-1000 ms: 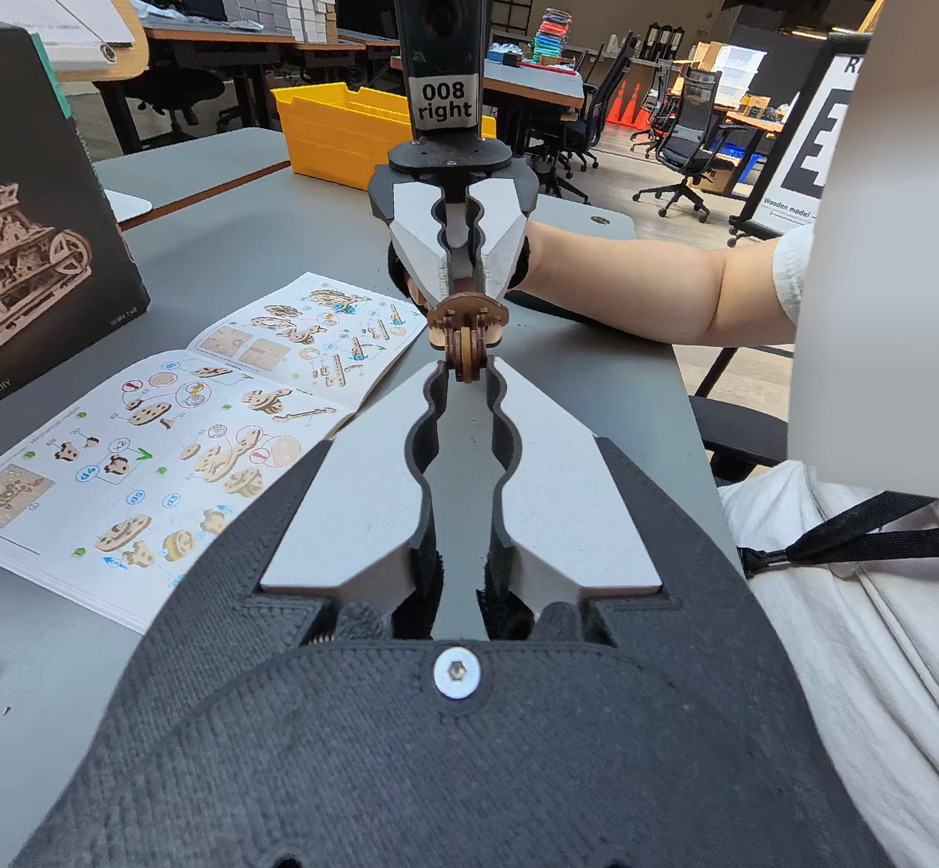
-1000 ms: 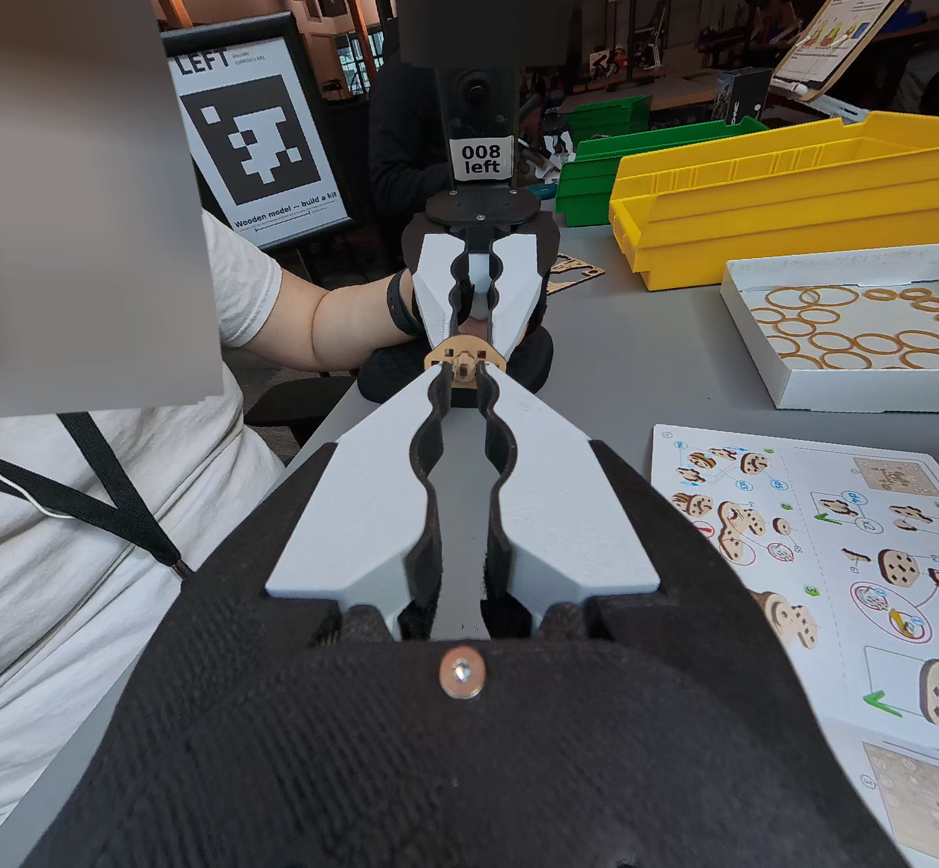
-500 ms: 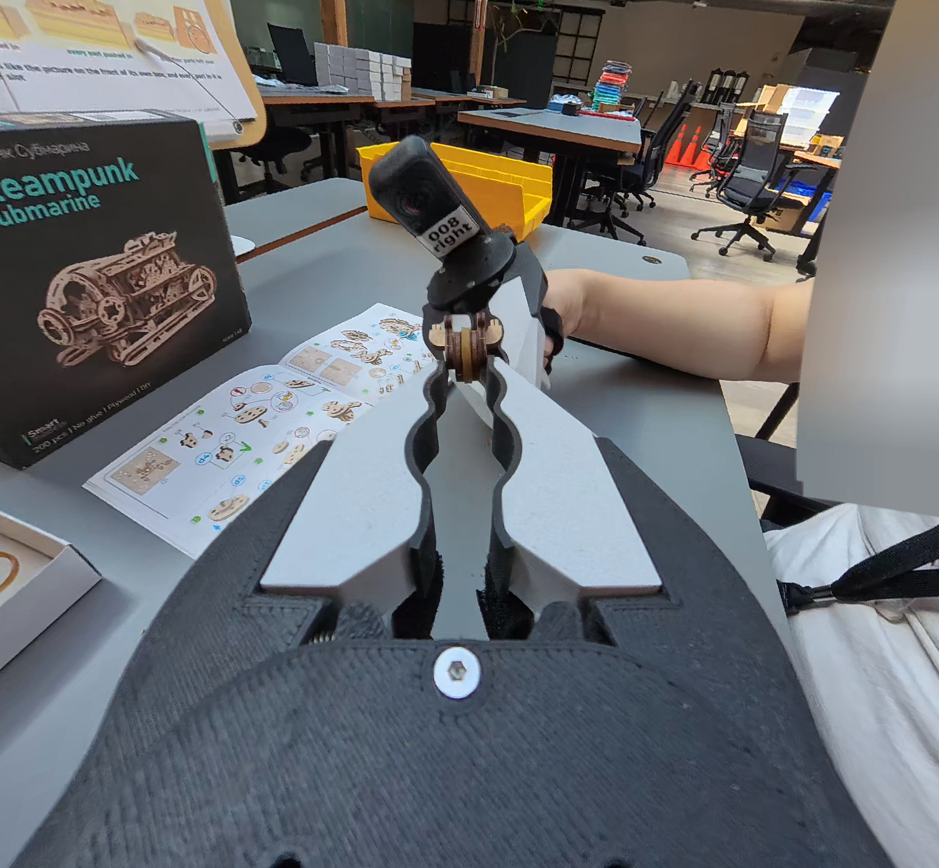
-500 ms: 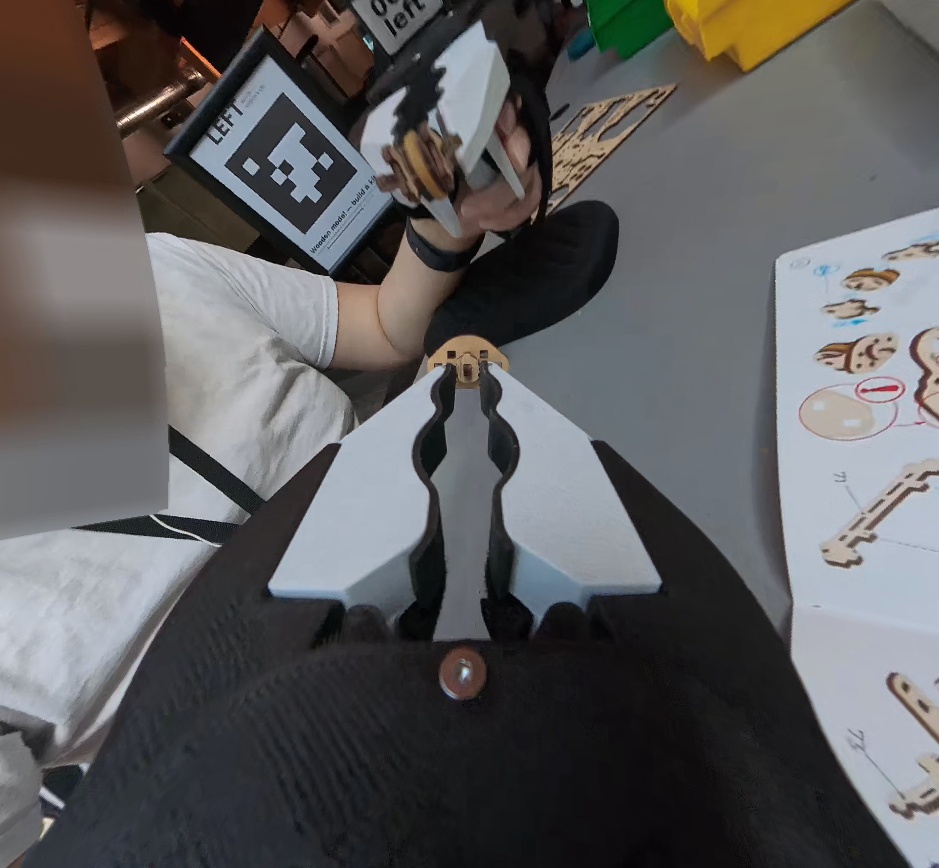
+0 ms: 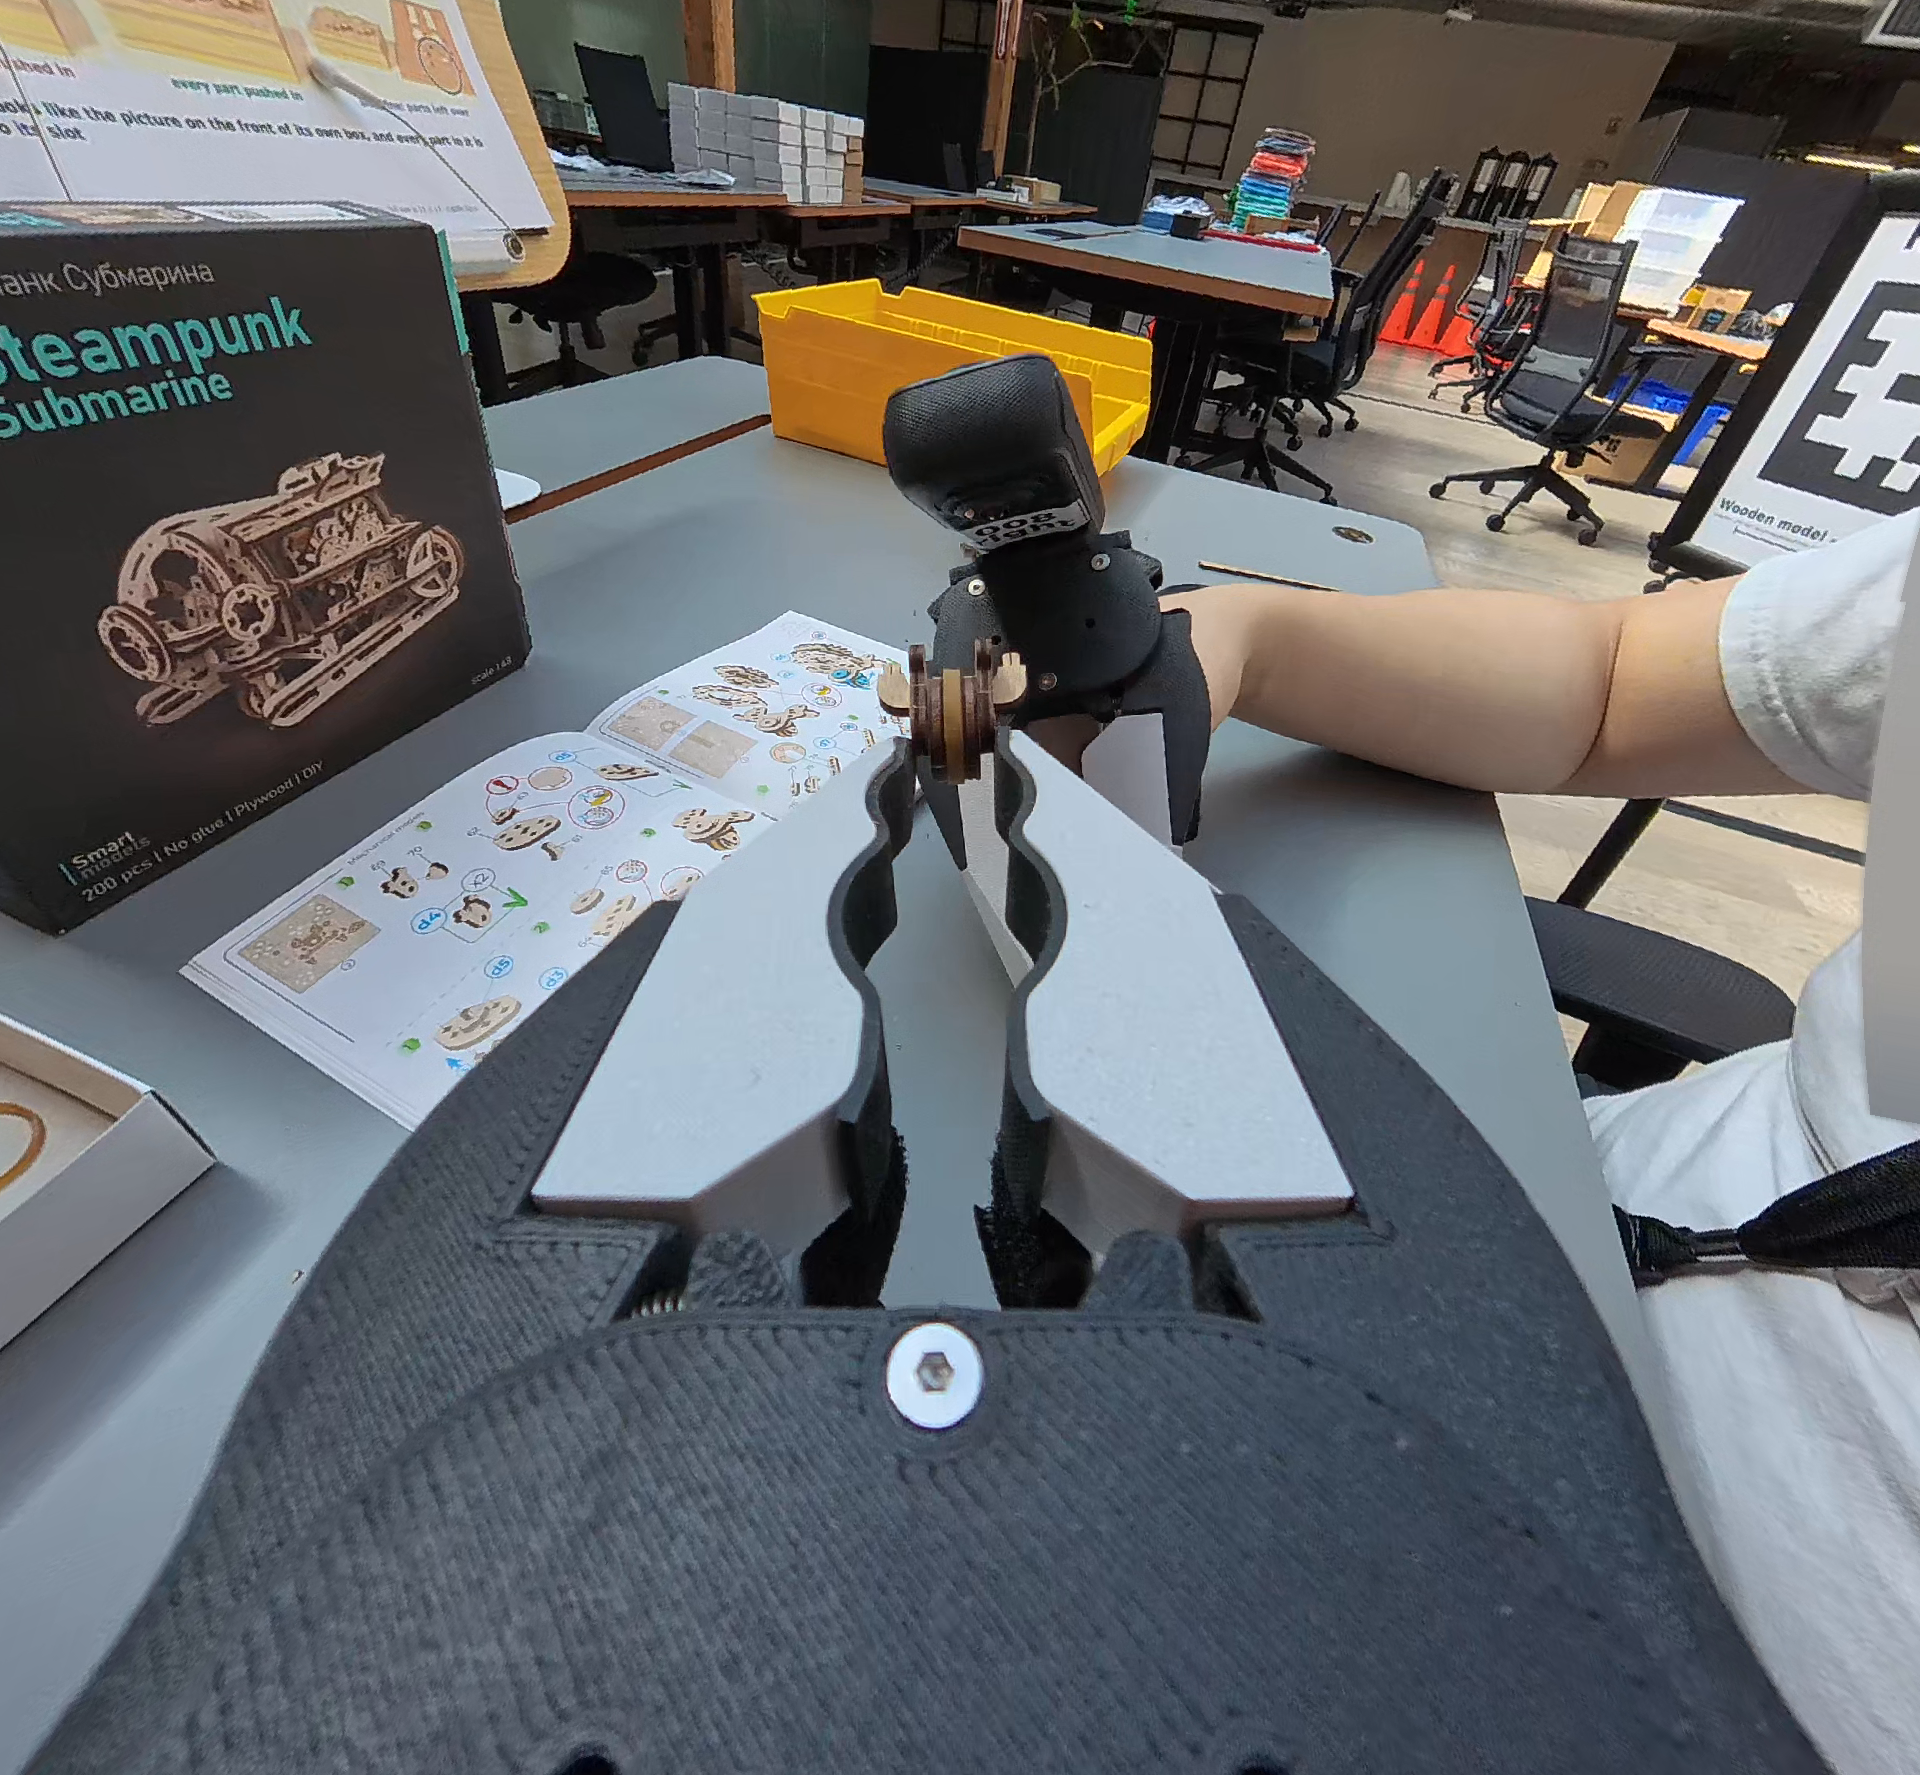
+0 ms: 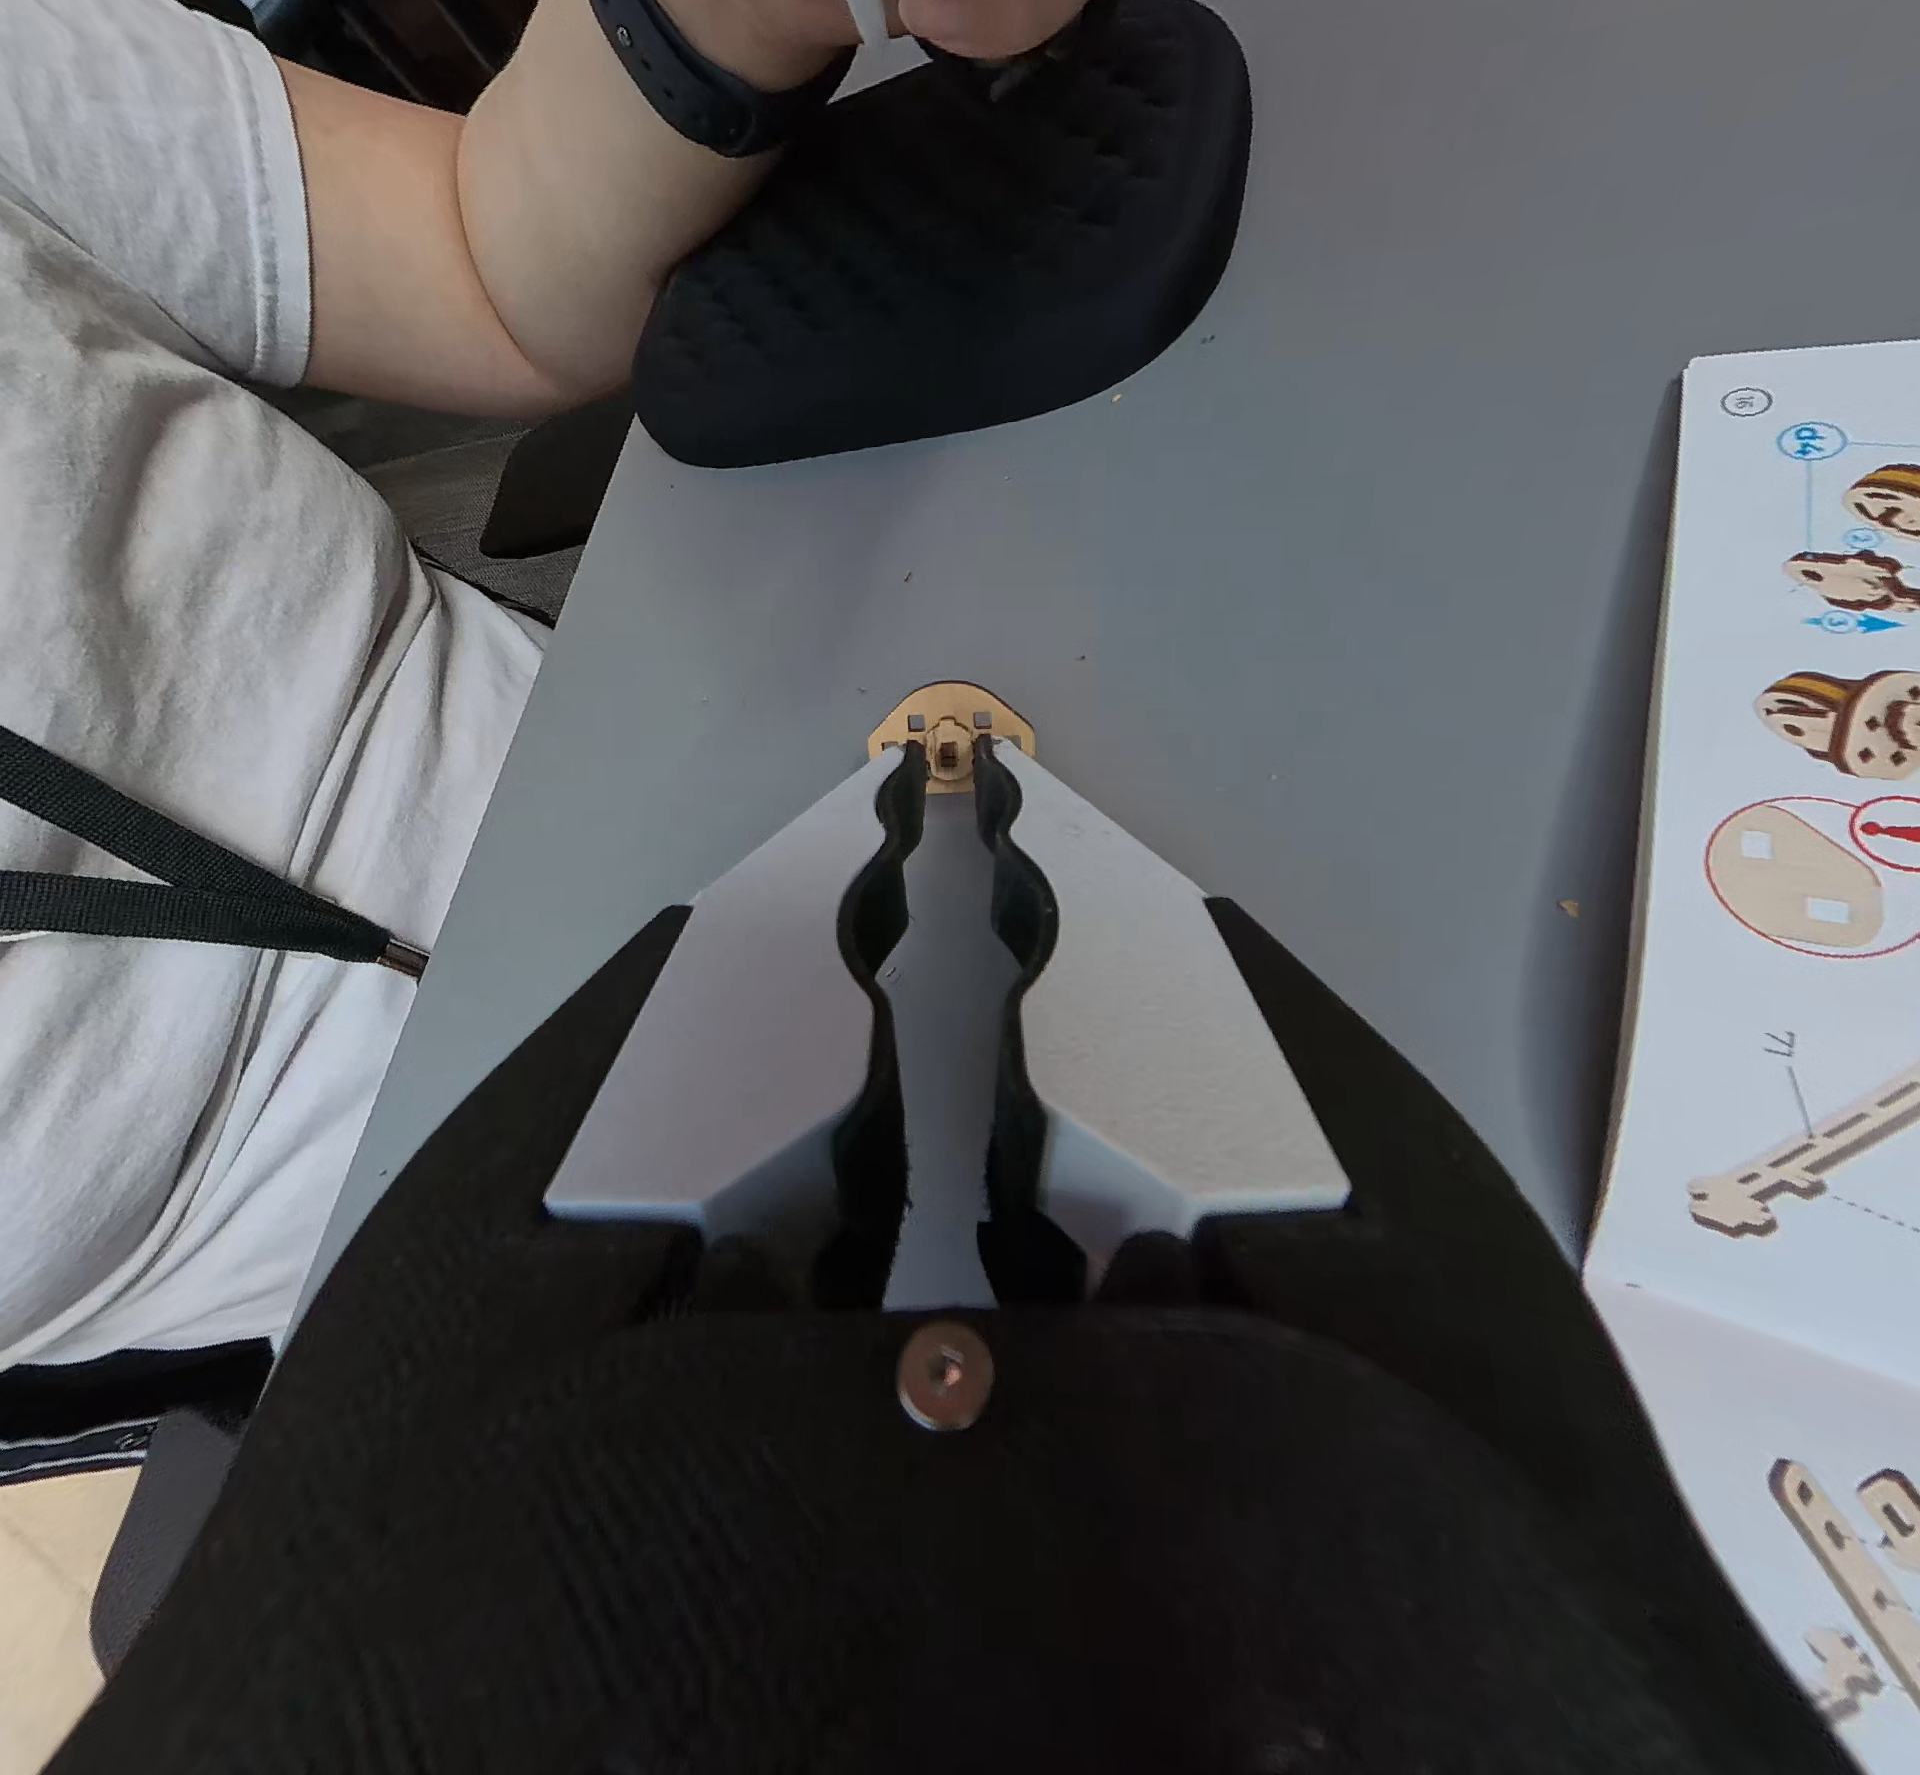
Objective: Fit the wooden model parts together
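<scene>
My left gripper (image 5: 951, 769) is shut on a small wooden sub-assembly (image 5: 951, 707) of stacked discs with side tabs, held above the grey table (image 5: 727, 520). My right gripper (image 6: 948, 761) is shut on a small flat wooden plate (image 6: 951, 717) with square holes, pointed down at the table (image 6: 1351, 582) near its edge. In the left wrist view the right gripper's black body (image 5: 1049, 603) is tipped downward just behind the sub-assembly. In the right wrist view the left gripper's base (image 6: 935, 250) and the hand holding it fill the top.
An open instruction booklet (image 5: 540, 852) lies on the table and shows at the right of the right wrist view (image 6: 1787, 790). The dark kit box (image 5: 239, 541) stands at left, a yellow bin (image 5: 914, 354) behind, a white tray corner (image 5: 73, 1154) at lower left. A person's torso (image 6: 156, 686) is by the edge. The gap from one gripper's tips to the other's is roughly 12 cm.
The two grippers have separated. The right gripper tilted down toward the table with its plate, and the left gripper rose and pulled back with the disc sub-assembly.
</scene>
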A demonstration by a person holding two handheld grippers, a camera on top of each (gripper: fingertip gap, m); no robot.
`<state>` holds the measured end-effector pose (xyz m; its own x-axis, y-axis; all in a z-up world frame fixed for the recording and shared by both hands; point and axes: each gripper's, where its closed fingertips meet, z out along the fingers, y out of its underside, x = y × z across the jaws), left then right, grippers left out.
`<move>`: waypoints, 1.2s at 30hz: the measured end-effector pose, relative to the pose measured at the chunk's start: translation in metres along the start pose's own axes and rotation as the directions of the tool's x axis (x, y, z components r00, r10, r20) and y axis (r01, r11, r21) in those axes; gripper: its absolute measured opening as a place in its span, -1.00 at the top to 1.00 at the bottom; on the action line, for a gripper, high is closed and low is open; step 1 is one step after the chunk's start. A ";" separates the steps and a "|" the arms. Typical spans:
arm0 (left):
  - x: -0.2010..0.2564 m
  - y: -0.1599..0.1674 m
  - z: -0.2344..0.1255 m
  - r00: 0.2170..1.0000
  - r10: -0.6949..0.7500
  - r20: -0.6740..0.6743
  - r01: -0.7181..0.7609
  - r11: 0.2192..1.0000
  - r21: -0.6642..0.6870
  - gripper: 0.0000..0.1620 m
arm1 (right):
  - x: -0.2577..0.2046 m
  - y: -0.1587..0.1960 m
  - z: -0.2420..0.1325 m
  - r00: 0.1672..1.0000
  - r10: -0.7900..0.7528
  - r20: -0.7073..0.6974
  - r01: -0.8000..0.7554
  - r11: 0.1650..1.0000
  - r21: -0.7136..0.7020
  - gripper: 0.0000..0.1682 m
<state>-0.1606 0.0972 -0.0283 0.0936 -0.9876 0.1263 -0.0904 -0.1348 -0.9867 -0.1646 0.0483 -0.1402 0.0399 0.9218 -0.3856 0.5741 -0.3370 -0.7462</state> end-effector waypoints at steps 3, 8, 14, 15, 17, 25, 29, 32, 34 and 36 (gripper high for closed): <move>0.000 0.000 0.000 1.000 0.000 -0.002 0.000 1.000 0.001 0.84 | 0.001 -0.007 -0.014 0.998 -0.050 -0.029 0.051 0.998 0.038 0.89; 0.010 -0.004 0.002 0.998 -0.012 -0.057 0.014 1.000 0.028 0.84 | -0.022 -0.063 -0.072 0.992 -0.116 0.039 0.090 0.909 0.407 0.90; 0.034 -0.006 0.008 0.987 0.058 -0.147 -0.053 0.998 0.043 0.84 | -0.035 -0.083 -0.110 0.980 -0.187 0.065 0.115 0.802 0.586 0.90; 0.039 -0.006 0.009 0.984 0.081 -0.159 -0.074 0.996 0.049 0.84 | -0.036 -0.082 -0.109 0.979 -0.191 0.065 0.118 0.804 0.583 0.90; 0.046 -0.006 0.010 0.976 0.131 -0.174 -0.123 0.991 0.058 0.84 | -0.038 -0.083 -0.105 0.976 -0.207 0.062 0.133 0.803 0.582 0.90; 0.047 -0.003 0.014 0.975 0.159 -0.157 -0.155 0.987 0.042 0.84 | -0.044 -0.084 -0.097 0.970 -0.237 0.059 0.161 0.801 0.576 0.90; 0.045 -0.001 0.014 0.977 0.149 -0.151 -0.146 0.989 0.028 0.84 | -0.043 -0.084 -0.097 0.971 -0.232 0.064 0.152 0.797 0.585 0.90; 0.044 0.000 0.014 0.979 0.140 -0.146 -0.139 0.990 0.019 0.84 | -0.041 -0.083 -0.096 0.971 -0.235 0.046 0.167 0.802 0.573 0.90; 0.040 0.000 0.013 0.982 0.143 -0.125 -0.142 0.990 0.015 0.84 | -0.039 -0.082 -0.101 0.968 -0.250 0.008 0.203 0.805 0.558 0.90; 0.032 -0.005 0.008 0.985 0.156 -0.079 -0.154 0.988 0.028 0.84 | -0.035 -0.083 -0.116 0.962 -0.267 -0.066 0.256 0.785 0.563 0.90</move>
<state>-0.1489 0.0669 -0.0198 -0.0005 -0.9998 -0.0215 -0.0756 0.0215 -0.9969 -0.1183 0.0664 -0.0021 -0.0608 0.9888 -0.1362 0.0003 -0.1364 -0.9907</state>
